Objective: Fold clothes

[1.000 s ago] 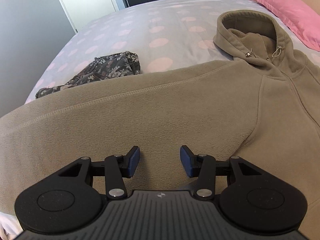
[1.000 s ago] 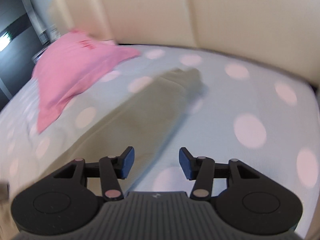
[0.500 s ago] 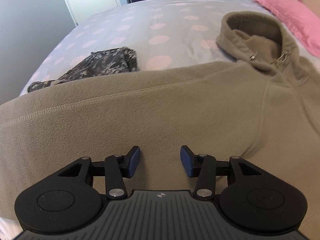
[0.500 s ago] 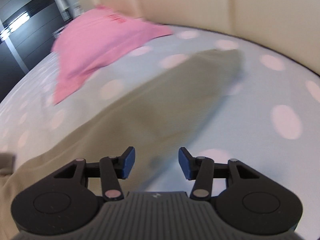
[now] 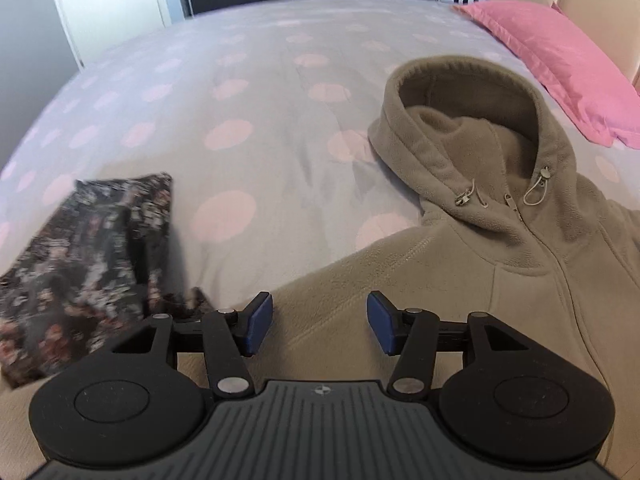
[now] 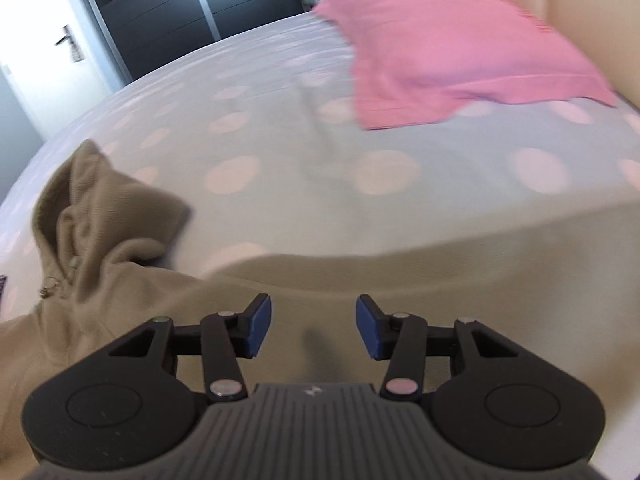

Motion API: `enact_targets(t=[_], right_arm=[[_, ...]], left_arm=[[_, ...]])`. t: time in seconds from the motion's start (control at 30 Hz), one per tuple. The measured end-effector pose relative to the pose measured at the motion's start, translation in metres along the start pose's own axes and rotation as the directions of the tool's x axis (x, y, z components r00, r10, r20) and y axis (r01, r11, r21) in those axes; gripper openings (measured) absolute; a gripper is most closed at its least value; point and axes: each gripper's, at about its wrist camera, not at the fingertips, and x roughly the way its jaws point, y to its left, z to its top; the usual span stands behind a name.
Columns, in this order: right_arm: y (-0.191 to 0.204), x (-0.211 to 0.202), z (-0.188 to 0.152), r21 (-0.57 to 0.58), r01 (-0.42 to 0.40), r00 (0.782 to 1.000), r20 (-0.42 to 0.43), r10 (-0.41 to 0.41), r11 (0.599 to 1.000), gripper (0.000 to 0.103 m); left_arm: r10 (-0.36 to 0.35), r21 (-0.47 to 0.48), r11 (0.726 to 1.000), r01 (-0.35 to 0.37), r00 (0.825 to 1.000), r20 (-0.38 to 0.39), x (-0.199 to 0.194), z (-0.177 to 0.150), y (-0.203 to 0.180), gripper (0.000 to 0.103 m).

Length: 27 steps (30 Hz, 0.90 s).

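**Fleece hoodie spread on the spotted bed, both grippers released**

The bedspread [image 5: 256,92], pale grey with pink dots, covered a bed in a room with dark wardrobe fronts and a white door at the far side. On it lay the olive-tan fleece hoodie [image 5: 472,264], front up, zip closed up to the collar, hood [image 5: 468,120] flattened open toward the far side with two drawcord toggles at its throat. One sleeve ran out toward the left under the left gripper [image 5: 320,324]; in the right wrist view the other sleeve [image 6: 460,264] stretched out to the right across the spread.

The left gripper hovered low over the shoulder and sleeve, pointing across the bed, its blue pads [image 5: 258,322] set wide apart with nothing between them. The right gripper [image 6: 314,326] was posed likewise over its sleeve, jaws spread and empty; contact with the fleece could not be judged.

Left of the hoodie lay a dark floral garment [image 5: 88,264], its edge just beside the sleeve. A pink pillow [image 6: 452,44] rested near the cream headboard [image 5: 592,4].
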Motion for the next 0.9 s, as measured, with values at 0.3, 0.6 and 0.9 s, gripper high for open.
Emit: enact_targets(t=[0.3,0.6,0.9], right_arm=[[0.058,0.078,-0.004,-0.163,-0.055,0.992,-0.124,0.034,0.985,0.034],[0.086,0.098,0.016,-0.194,0.071,0.994,-0.070,-0.086,0.978,0.033],[0.107,0.054,0.072,-0.118,-0.093,0.995,0.031,0.097,0.989,0.040]], left_arm=[[0.039,-0.014,0.999,-0.040,0.995,-0.091,0.072,-0.005,-0.003,0.049],[0.011,-0.119,0.993,-0.013,1.000,-0.024,0.078,0.023,0.005,0.052],[-0.058,-0.185,0.980,0.078,0.992,0.111,0.063,0.075,-0.007,0.050]])
